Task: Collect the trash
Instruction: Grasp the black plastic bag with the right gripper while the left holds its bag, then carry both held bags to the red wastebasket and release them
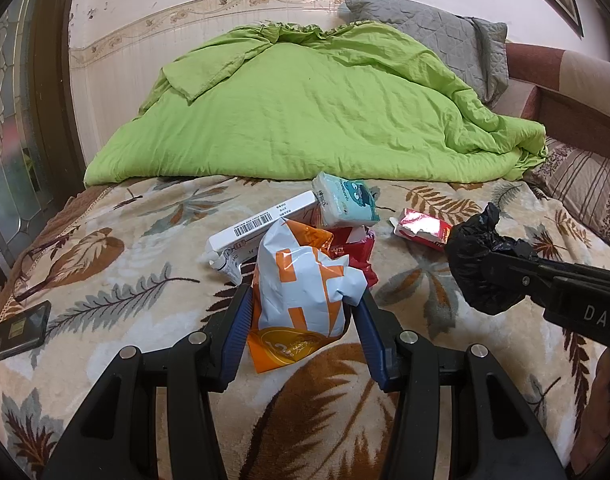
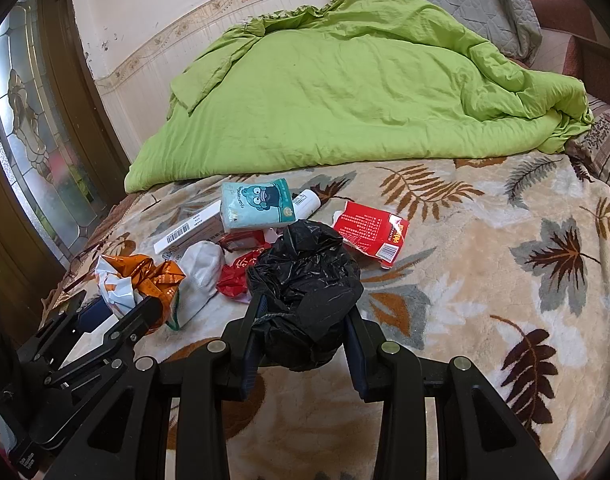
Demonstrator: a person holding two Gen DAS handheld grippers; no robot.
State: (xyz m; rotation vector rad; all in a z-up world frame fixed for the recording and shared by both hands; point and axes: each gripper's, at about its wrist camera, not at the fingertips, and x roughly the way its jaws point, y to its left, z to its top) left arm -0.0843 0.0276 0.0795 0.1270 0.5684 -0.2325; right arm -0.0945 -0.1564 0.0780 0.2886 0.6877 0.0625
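Note:
My left gripper [image 1: 303,300] is shut on a crumpled white-and-orange wrapper [image 1: 305,280], held just above the bed; it also shows in the right wrist view [image 2: 137,280]. My right gripper [image 2: 303,312] is shut on a bunched black trash bag [image 2: 305,280], which shows at the right of the left wrist view [image 1: 481,268]. Between them on the leaf-print blanket [image 2: 485,280] lie a teal tissue pack [image 2: 255,204], a white barcoded box [image 2: 189,228], a torn red carton [image 2: 371,232] and red wrappers [image 2: 237,272].
A green duvet [image 1: 305,108] is heaped across the back of the bed with a grey pillow [image 1: 437,36] behind it. A dark phone [image 1: 19,330] and glasses [image 1: 33,268] lie at the bed's left edge. A glass-panelled door [image 2: 33,120] stands left.

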